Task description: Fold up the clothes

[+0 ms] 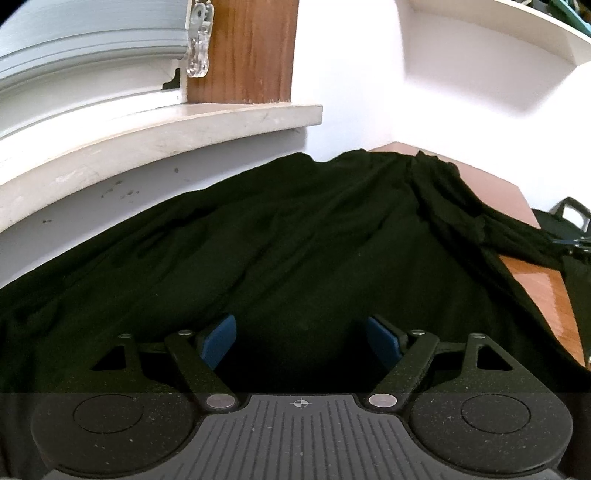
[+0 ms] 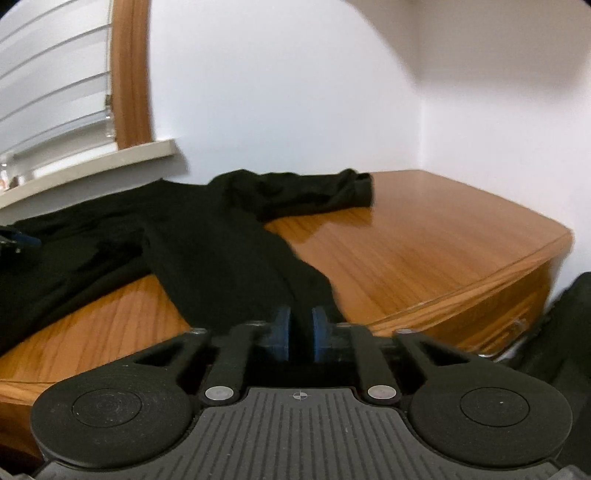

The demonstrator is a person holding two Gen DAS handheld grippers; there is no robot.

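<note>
Glossy wooden table — black garment spread across it, sleeve bunched.

**Light and picture quality**

Both views are bright w/ soft daylight, probably from the window blinds at the upper left. The black garment is underexposed, so its folds are hard to read. The wooden table top shows pale glare streaks. The right wrist view is slightly blurred, esp. at the garment edge. Strong fisheye bending curves the window sill; the corners go dark. A dim band covers the bottom of the left view.
</note>
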